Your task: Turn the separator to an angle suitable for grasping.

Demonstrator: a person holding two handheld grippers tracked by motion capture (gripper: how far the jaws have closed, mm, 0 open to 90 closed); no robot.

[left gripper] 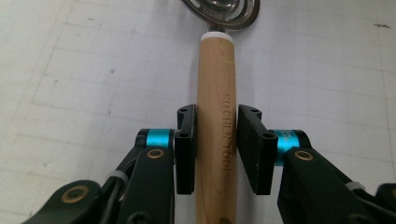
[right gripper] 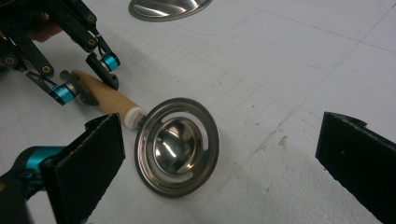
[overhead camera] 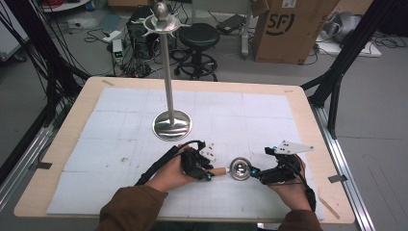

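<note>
The steel strainer ladle (overhead camera: 239, 169) with a wooden handle (left gripper: 215, 116) lies flat, bowl up, near the front of the desk (overhead camera: 72, 125).

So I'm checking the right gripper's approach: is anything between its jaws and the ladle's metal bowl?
Nothing visible. The right gripper stands open, with the ladle bowl lying on the mat between its jaws. The left gripper is shut on the wooden handle, off to the side.

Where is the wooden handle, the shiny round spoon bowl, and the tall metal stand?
wooden handle (left gripper: 217, 84): left gripper view, on its middle, above the clamping pads.
shiny round spoon bowl (right gripper: 176, 145): right gripper view, on the bowl's hollow centre.
tall metal stand (overhead camera: 172, 124): high view, on its round base.
</note>
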